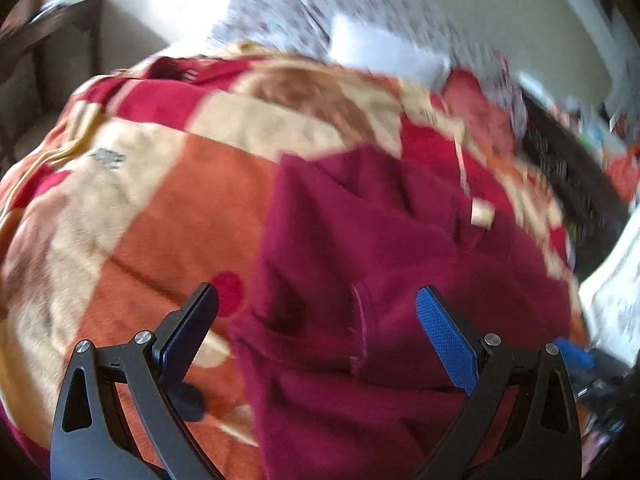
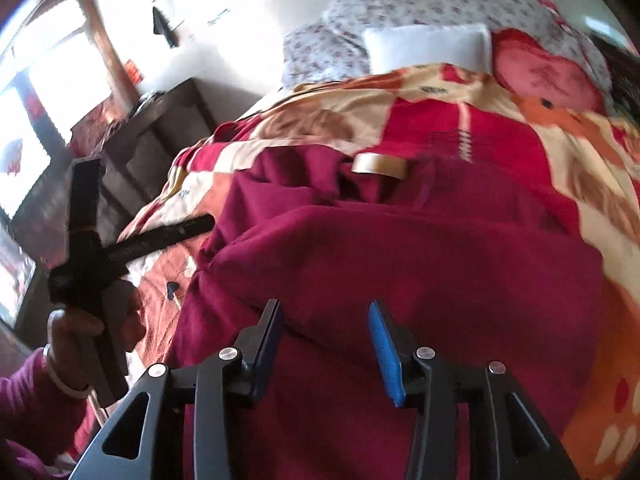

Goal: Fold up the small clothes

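Both my grippers tilt down over the garment.
Left gripper spread wide (empty); right gripper parted, pinching nothing.

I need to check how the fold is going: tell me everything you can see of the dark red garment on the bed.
The dark red garment looks like soft, fleecy cloth. It lies rumpled on the patterned blanket, with one layer already folded over the rest, making a rounded edge across it. A pale label shows near its far end. The right hand-held gripper stands open over the fold, gripping nothing; the left hand-held gripper is also open above it.
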`<act>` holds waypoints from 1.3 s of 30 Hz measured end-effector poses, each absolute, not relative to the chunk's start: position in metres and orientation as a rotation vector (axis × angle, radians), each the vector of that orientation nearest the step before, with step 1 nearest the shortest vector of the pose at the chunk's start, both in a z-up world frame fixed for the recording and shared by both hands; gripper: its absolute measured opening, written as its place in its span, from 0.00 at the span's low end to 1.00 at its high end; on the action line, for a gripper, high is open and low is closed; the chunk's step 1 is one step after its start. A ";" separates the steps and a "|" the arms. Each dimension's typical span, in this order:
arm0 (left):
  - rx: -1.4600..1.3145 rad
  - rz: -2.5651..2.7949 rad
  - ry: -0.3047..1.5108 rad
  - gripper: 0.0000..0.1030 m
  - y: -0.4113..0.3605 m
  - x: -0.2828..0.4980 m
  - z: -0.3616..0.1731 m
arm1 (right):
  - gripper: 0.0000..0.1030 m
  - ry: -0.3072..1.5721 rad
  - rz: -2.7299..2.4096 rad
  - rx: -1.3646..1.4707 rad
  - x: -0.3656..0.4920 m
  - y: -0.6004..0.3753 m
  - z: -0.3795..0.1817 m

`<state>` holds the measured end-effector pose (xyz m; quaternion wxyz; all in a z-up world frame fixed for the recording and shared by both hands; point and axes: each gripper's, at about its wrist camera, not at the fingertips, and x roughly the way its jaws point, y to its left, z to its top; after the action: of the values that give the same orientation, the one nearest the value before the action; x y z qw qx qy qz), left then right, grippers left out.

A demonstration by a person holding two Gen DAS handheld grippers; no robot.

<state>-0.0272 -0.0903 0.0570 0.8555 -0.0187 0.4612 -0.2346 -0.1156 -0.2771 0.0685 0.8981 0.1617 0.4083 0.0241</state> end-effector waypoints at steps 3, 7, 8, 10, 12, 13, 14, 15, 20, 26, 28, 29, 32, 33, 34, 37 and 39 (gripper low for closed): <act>0.027 -0.518 1.016 0.90 -0.109 -0.027 0.045 | 0.42 0.841 0.027 0.406 -0.130 -0.293 0.064; 0.076 -0.580 1.032 0.44 -0.129 -0.033 0.037 | 0.42 0.834 -0.010 0.455 -0.144 -0.309 0.060; 0.066 -0.599 1.046 0.31 -0.132 -0.033 0.035 | 0.42 0.832 -0.019 0.463 -0.148 -0.313 0.059; 0.073 -0.584 1.037 0.25 -0.135 -0.036 0.034 | 0.42 0.819 -0.043 0.478 -0.155 -0.322 0.060; 0.068 -0.583 1.025 0.17 -0.135 -0.034 0.040 | 0.42 0.800 -0.073 0.486 -0.163 -0.331 0.064; 0.053 -0.591 1.017 0.16 -0.133 -0.034 0.046 | 0.42 0.786 -0.092 0.489 -0.166 -0.336 0.066; 0.041 -0.601 0.997 0.16 -0.130 -0.033 0.054 | 0.42 0.768 -0.113 0.491 -0.170 -0.342 0.070; 0.033 -0.609 0.966 0.16 -0.127 -0.031 0.065 | 0.42 0.749 -0.133 0.494 -0.175 -0.348 0.074; 0.012 -0.581 0.849 0.15 -0.106 -0.020 0.100 | 0.42 0.705 -0.210 0.512 -0.184 -0.372 0.084; 0.015 -0.482 0.958 0.15 -0.088 -0.005 0.059 | 0.42 0.737 -0.247 0.475 -0.166 -0.382 0.073; 0.046 -0.459 0.974 0.15 -0.091 -0.008 0.046 | 0.42 0.781 -0.249 0.425 -0.149 -0.381 0.060; 0.060 -0.451 0.973 0.15 -0.092 -0.010 0.042 | 0.42 0.800 -0.261 0.394 -0.142 -0.381 0.055; 0.071 -0.443 0.979 0.16 -0.098 -0.011 0.037 | 0.42 0.882 -0.360 0.295 -0.121 -0.390 0.033; 0.076 -0.440 0.979 0.16 -0.099 -0.013 0.036 | 0.42 0.888 -0.353 0.314 -0.119 -0.395 0.028; 0.079 -0.439 0.981 0.16 -0.099 -0.013 0.036 | 0.42 0.877 -0.341 0.349 -0.120 -0.400 0.026; 0.070 -0.450 0.983 0.17 -0.096 -0.014 0.041 | 0.42 0.864 -0.352 0.352 -0.132 -0.400 0.036; 0.057 -0.458 0.977 0.17 -0.090 -0.018 0.047 | 0.42 0.853 -0.350 0.337 -0.142 -0.393 0.045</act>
<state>-0.0181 -0.0905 0.0474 0.8575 0.0274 0.4653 -0.2179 -0.1419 -0.3930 0.0449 0.8819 0.1620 0.4097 -0.1679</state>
